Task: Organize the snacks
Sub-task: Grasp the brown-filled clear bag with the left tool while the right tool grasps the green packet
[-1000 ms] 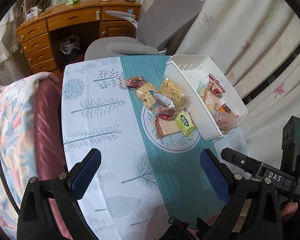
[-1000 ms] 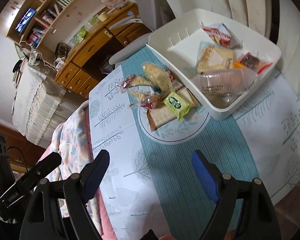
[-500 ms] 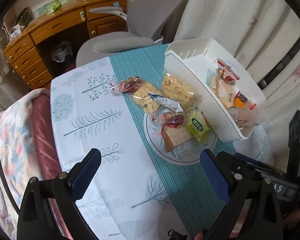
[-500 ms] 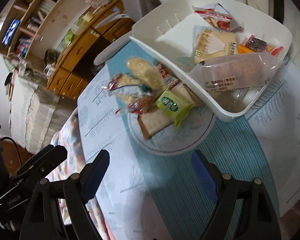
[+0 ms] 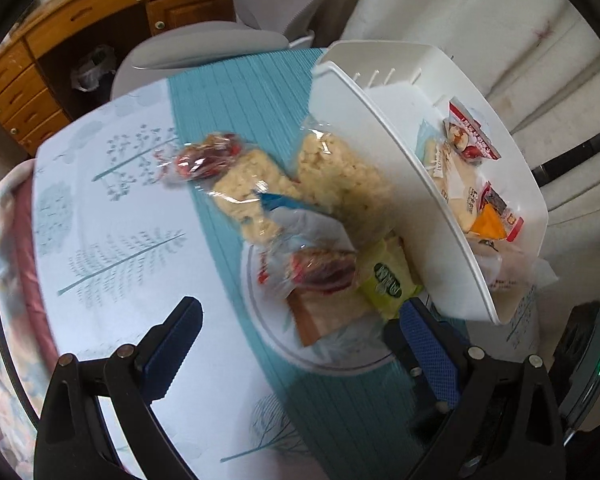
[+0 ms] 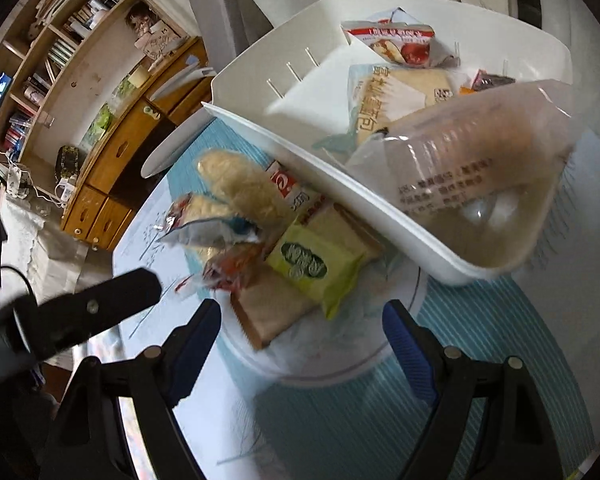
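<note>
Two handheld grippers hang over a small table (image 5: 112, 216) dressed in a white cloth printed with pale trees and crossed by a teal striped runner (image 5: 236, 92), where a heap of wrapped snacks waits beside a white plastic bin (image 5: 384, 128).

The left gripper (image 5: 300, 344) stands with its blue-padded fingers (image 5: 172, 344) spread wide and nothing between them; below the gap lies the near edge of the heap. The right gripper (image 6: 300, 344) is likewise spread wide and empty, its pads above the printed circle on the cloth where the nearest packets lie.

The loose snacks sit on the runner, touching the bin's long side wall. Two clear bags of pale puffed crackers (image 5: 340, 180) lie side by side at the far end, with a red-filled clear wrapper (image 5: 204, 160) at their outer corner. Nearer the grippers are a silver and blue packet (image 6: 216, 232), a second red wrapper (image 5: 320, 272), a lime-green packet (image 6: 312, 264) and a brown slab in clear film (image 6: 268, 308).

Inside the bin rest a red and white pack (image 6: 396, 40), a wrapped sandwich-style bread (image 6: 392, 96), an orange-cornered packet (image 5: 492, 220) and a large frosted bag (image 6: 480, 152) that leans over the near end.

A grey office chair (image 5: 204, 48) and a wooden desk (image 5: 80, 12) stand behind the table.
</note>
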`<action>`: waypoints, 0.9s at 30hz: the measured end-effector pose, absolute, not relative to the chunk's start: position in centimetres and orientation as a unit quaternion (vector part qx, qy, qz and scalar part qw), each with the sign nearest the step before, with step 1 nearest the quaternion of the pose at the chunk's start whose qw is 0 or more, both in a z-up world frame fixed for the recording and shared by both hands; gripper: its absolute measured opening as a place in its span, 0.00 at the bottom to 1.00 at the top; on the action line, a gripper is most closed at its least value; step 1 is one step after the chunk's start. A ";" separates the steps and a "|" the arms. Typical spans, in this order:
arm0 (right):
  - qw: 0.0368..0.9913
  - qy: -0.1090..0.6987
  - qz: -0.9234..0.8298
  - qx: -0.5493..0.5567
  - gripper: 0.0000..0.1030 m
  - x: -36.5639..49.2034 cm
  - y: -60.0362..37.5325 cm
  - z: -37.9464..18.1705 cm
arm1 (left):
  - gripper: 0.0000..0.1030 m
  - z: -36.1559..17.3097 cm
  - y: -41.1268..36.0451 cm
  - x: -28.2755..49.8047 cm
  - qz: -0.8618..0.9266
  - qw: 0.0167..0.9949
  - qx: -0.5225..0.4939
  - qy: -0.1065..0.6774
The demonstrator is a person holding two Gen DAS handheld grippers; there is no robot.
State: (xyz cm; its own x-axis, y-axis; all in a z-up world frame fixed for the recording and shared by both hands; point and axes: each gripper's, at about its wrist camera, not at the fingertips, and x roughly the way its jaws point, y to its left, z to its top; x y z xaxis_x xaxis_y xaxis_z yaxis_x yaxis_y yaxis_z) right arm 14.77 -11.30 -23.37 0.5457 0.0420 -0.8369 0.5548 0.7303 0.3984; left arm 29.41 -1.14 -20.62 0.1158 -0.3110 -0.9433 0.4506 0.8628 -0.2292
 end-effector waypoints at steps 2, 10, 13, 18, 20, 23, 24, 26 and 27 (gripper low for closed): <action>0.817 0.448 -0.165 0.324 0.80 15.2 -11.3 -24.0 | 0.96 -21.6 -2.2 29.9 -0.256 0.737 0.063 0.622; 0.842 0.419 -0.199 0.276 0.77 16.1 -11.4 -25.6 | 0.96 -25.3 -3.9 30.8 -0.225 0.712 0.065 0.662; 0.844 0.417 -0.207 0.267 0.76 16.4 -11.4 -26.3 | 0.96 -26.1 -4.1 31.0 -0.218 0.709 0.063 0.668; 0.854 0.411 -0.207 0.244 0.72 17.0 -11.4 -26.6 | 0.87 -27.5 -4.2 31.4 -0.211 0.702 0.055 0.678; 0.855 0.412 -0.206 0.237 0.69 17.2 -11.2 -26.7 | 0.77 -27.8 -4.3 31.4 -0.211 0.697 0.049 0.683; 0.856 0.413 -0.202 0.235 0.61 17.1 -11.1 -26.6 | 0.69 -28.3 -4.7 31.4 -0.218 0.693 0.039 0.686; 0.858 0.413 -0.197 0.234 0.59 17.0 -11.1 -26.6 | 0.67 -28.3 -4.7 31.4 -0.219 0.693 0.036 0.686; 0.860 0.415 -0.191 0.227 0.57 17.1 -11.0 -26.5 | 0.64 -28.4 -4.8 31.3 -0.218 0.697 0.032 0.682; 0.860 0.415 -0.190 0.227 0.56 17.1 -10.9 -26.5 | 0.63 -28.4 -4.8 31.3 -0.218 0.697 0.030 0.682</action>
